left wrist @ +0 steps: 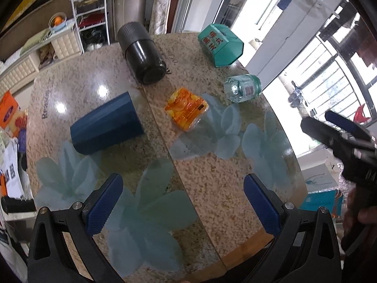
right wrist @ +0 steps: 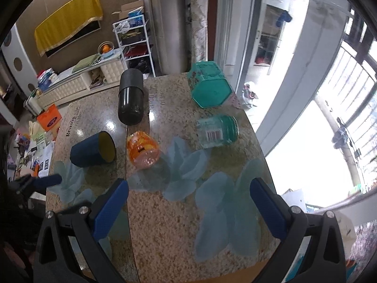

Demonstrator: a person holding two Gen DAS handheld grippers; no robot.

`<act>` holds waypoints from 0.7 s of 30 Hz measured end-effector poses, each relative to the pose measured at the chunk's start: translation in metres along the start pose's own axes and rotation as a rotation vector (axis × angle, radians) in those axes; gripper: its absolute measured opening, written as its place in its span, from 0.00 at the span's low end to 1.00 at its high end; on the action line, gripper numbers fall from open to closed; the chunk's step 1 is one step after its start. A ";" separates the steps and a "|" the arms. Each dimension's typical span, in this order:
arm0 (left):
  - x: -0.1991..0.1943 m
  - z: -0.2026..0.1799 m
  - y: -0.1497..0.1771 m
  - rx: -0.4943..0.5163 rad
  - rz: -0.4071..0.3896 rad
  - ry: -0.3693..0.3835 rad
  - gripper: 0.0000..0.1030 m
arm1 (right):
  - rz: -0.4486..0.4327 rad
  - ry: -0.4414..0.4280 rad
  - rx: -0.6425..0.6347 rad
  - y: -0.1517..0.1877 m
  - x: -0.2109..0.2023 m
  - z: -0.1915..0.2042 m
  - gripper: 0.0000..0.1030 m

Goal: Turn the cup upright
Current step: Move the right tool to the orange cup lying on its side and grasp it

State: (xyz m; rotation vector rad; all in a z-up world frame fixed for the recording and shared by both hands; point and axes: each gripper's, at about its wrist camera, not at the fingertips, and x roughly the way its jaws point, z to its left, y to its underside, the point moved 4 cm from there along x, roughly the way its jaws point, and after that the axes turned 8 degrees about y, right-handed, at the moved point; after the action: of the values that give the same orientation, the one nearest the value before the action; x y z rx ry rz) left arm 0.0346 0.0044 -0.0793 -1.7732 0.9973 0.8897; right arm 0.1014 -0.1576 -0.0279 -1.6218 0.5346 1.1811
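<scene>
A dark blue cup [left wrist: 107, 123] lies on its side on the granite table [left wrist: 207, 172], left of centre. In the right wrist view the blue cup [right wrist: 93, 149] shows a yellow inside, its mouth facing right. My left gripper [left wrist: 183, 202] is open and empty, above the table's near part, right of and nearer than the cup. My right gripper [right wrist: 188, 208] is open and empty over the near table; it also shows at the right edge of the left wrist view [left wrist: 339, 127]. The left gripper's tip shows in the right wrist view [right wrist: 44, 180].
All lying on their sides: a black cylinder [left wrist: 142, 54] at the back, a teal hexagonal tin [left wrist: 220, 44] at back right, a clear green-tinted jar [left wrist: 242, 88] and an orange transparent jar [left wrist: 187, 108] in the middle. Shelves and a cabinet stand beyond the table.
</scene>
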 end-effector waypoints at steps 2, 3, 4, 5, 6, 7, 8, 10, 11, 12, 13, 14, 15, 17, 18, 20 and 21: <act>0.004 0.004 0.001 -0.028 0.012 0.011 1.00 | 0.013 -0.020 -0.028 -0.009 0.008 0.001 1.00; 0.008 0.007 0.002 -0.049 0.023 0.011 1.00 | 0.020 -0.026 -0.043 -0.013 0.012 0.003 1.00; 0.011 0.011 0.003 -0.065 0.032 0.007 1.00 | 0.028 -0.033 -0.062 -0.019 0.018 0.004 1.00; 0.015 0.014 0.003 -0.081 0.039 -0.001 1.00 | 0.037 -0.040 -0.076 -0.022 0.023 0.006 1.00; 0.018 0.018 0.005 -0.103 0.053 -0.015 1.00 | 0.050 -0.048 -0.092 -0.027 0.030 0.007 1.00; 0.021 0.023 0.006 -0.125 0.070 -0.029 1.00 | 0.060 -0.051 -0.103 -0.031 0.036 0.008 1.00; 0.024 0.027 0.007 -0.145 0.079 -0.031 1.00 | 0.071 -0.048 -0.113 -0.035 0.041 0.008 1.00; 0.031 0.034 0.010 -0.180 0.094 -0.029 1.00 | 0.092 -0.064 -0.139 -0.042 0.055 0.010 1.00; 0.033 0.037 0.012 -0.195 0.098 -0.033 1.00 | 0.101 -0.075 -0.150 -0.045 0.060 0.011 1.00; 0.035 0.041 0.014 -0.212 0.099 -0.037 1.00 | 0.112 -0.088 -0.167 -0.048 0.067 0.015 1.00; 0.036 0.044 0.016 -0.229 0.099 -0.032 1.00 | 0.129 -0.100 -0.188 -0.050 0.073 0.019 1.00; 0.037 0.047 0.018 -0.244 0.101 -0.027 1.00 | 0.145 -0.113 -0.207 -0.051 0.079 0.025 1.00; 0.039 0.050 0.020 -0.257 0.103 -0.029 1.00 | 0.164 -0.127 -0.229 -0.053 0.087 0.032 1.00; 0.042 0.054 0.024 -0.279 0.107 -0.039 1.00 | 0.195 -0.142 -0.272 -0.053 0.099 0.044 1.00; 0.043 0.056 0.026 -0.290 0.108 -0.042 1.00 | 0.215 -0.149 -0.303 -0.052 0.108 0.052 1.00; 0.043 0.058 0.027 -0.302 0.108 -0.040 1.00 | 0.246 -0.160 -0.341 -0.050 0.117 0.063 1.00; 0.043 0.058 0.028 -0.306 0.099 -0.031 1.00 | 0.266 -0.168 -0.367 -0.050 0.126 0.070 1.00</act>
State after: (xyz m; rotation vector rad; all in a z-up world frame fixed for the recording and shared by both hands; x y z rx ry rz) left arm 0.0189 0.0388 -0.1469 -1.9691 0.9754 1.1803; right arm 0.1638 -0.0505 -0.1159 -1.7720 0.4528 1.6750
